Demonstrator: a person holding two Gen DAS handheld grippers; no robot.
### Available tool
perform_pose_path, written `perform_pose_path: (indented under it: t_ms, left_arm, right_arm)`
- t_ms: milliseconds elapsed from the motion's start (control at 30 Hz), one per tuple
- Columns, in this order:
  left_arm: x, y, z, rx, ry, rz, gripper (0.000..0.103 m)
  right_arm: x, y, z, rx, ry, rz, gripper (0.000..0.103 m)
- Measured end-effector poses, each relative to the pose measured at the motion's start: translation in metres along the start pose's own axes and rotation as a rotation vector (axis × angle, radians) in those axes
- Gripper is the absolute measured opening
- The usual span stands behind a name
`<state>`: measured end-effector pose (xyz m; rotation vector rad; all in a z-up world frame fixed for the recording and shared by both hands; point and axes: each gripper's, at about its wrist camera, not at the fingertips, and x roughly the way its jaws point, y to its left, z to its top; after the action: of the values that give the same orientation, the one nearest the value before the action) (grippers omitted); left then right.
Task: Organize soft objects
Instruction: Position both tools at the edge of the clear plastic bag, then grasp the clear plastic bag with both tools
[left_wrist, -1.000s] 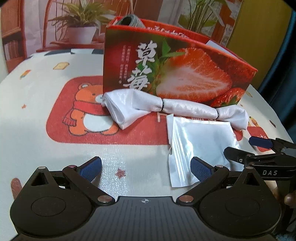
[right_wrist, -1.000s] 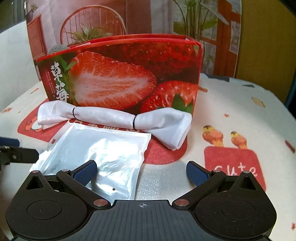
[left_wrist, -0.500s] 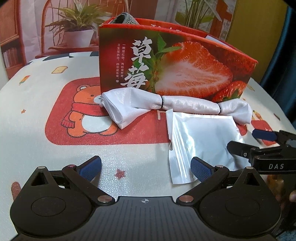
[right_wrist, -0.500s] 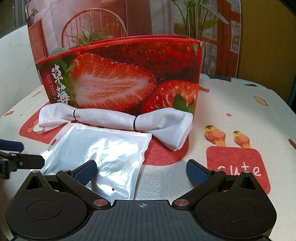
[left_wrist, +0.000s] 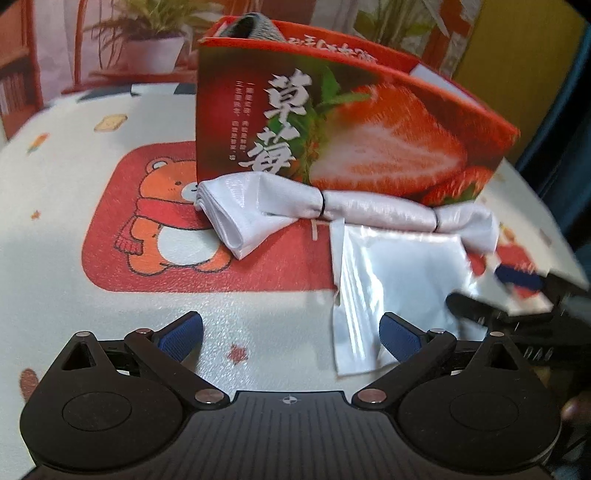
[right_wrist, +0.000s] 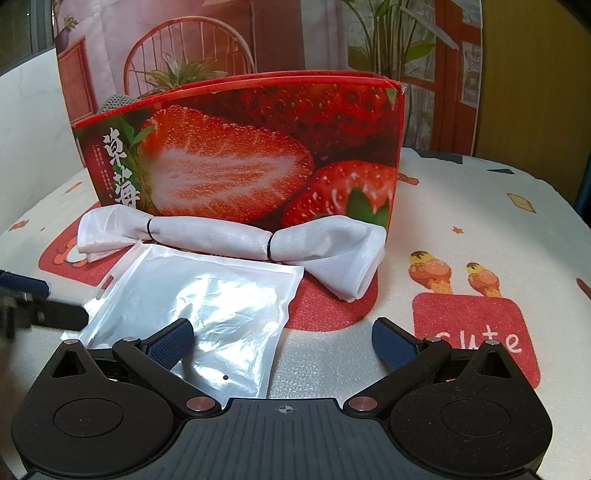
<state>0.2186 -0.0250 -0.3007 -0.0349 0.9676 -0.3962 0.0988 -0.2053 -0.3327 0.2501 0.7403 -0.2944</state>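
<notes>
Both spread wide, the left claw (left_wrist: 290, 332) and right claw (right_wrist: 282, 341) hover empty over a clear plastic bag (right_wrist: 195, 306) lying beside a banded white cloth roll (right_wrist: 236, 240). Behind stands a strawberry box (right_wrist: 258, 155) marked "草莓"; the cartoon tablecloth (right_wrist: 480, 229) reads "cute".

A white, satiny rolled cloth bundle (right_wrist: 229, 238) is lying against a glossy red printed-cardboard strawberry box (right_wrist: 251, 147), a shiny clear plastic bag (right_wrist: 207, 310) is glinting nearer, and the matt, pebbled cartoon-print table cover (right_wrist: 480, 229) is showing around them.
</notes>
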Motion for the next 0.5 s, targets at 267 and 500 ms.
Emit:
perform_pose_path:
  t_ms: [267, 500]
  left_arm:
    - [0.007, -0.017, 0.019, 0.034, 0.021, -0.089, 0.070]
    - [0.020, -0.027, 0.022, 0.062, 0.027, -0.128, 0.045]
  right_arm:
    - [0.000, -0.001, 0.000, -0.007, -0.002, 0.005, 0.103]
    - [-0.001, -0.001, -0.001, -0.006, -0.004, 0.009, 0.103]
